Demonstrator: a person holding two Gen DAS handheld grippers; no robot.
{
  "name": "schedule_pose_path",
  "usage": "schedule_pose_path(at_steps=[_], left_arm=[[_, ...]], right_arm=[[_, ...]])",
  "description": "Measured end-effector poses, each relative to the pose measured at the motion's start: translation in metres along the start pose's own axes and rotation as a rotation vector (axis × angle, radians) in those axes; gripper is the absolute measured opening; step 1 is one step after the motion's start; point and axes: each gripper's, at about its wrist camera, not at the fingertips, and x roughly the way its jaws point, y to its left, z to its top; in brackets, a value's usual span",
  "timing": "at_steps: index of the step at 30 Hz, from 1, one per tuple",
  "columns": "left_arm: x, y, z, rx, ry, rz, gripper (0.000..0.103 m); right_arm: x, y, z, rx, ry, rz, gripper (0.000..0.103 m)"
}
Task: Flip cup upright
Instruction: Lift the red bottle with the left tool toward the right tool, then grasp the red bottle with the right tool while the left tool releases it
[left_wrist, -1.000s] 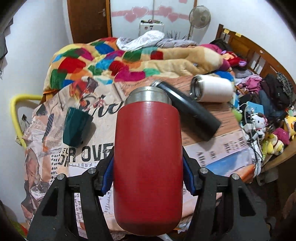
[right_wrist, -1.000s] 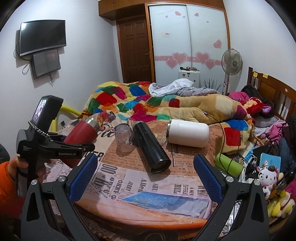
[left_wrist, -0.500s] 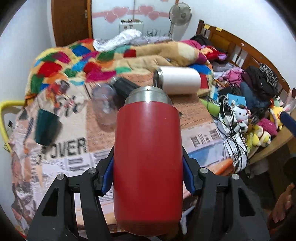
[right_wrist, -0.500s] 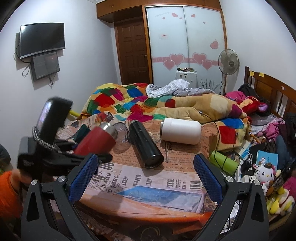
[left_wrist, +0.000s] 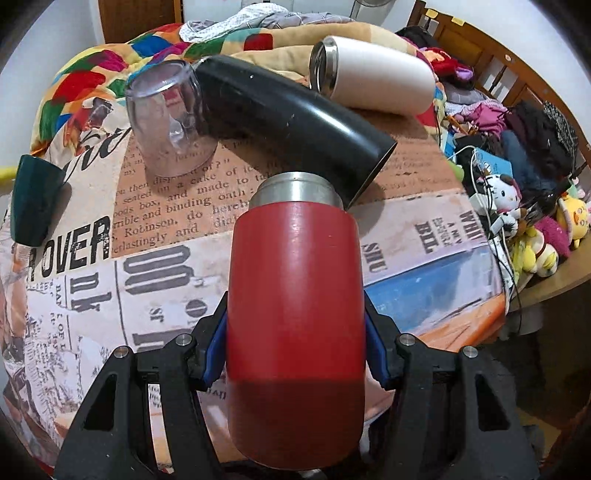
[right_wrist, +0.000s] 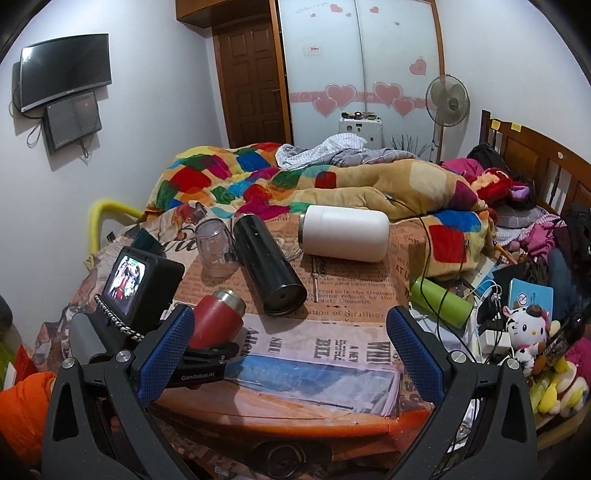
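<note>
— So, how is the red cup held at the bottom centre of the left wrist view?

— It is clamped between the blue pads of the left gripper, steel rim tilted up and away above the table.

— And the right gripper?

— Its jaws are spread wide, with nothing between them.

— How should the step be done?

— The base is best lowered flat onto the bare newsprint, and the black flask, lying just beyond the rim at mid-frame, should be avoided.
</note>
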Motion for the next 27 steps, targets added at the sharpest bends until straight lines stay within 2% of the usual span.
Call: schedule_pose_path(at_steps=[4, 10, 18, 24, 27], left_arm=[[0.010, 0.001, 0.002, 0.004, 0.014, 0.014, 0.061], [0.014, 0.000, 0.003, 0.000, 0.021, -0.003, 0.061], [-0.014, -0.007, 0.005, 0.031, -0.019, -0.040, 0.062], [-0.070, 0.005, -0.007, 0.014, -0.148, 0.012, 0.065], [-0.098, 0.022, -0.017, -0.019, -0.230, 0.084, 0.068]], right_arm=[[0.006, -0.001, -0.001, 0.000, 0.018, -0.006, 0.103], [0.012, -0.001, -0.001, -0.006, 0.029, -0.012, 0.103], [0.014, 0.003, 0.002, -0.008, 0.028, -0.014, 0.103], [0.006, 0.011, 0.008, -0.023, -0.006, -0.013, 0.103], [0.011, 0.015, 0.011, -0.029, -0.002, 0.004, 0.103]])
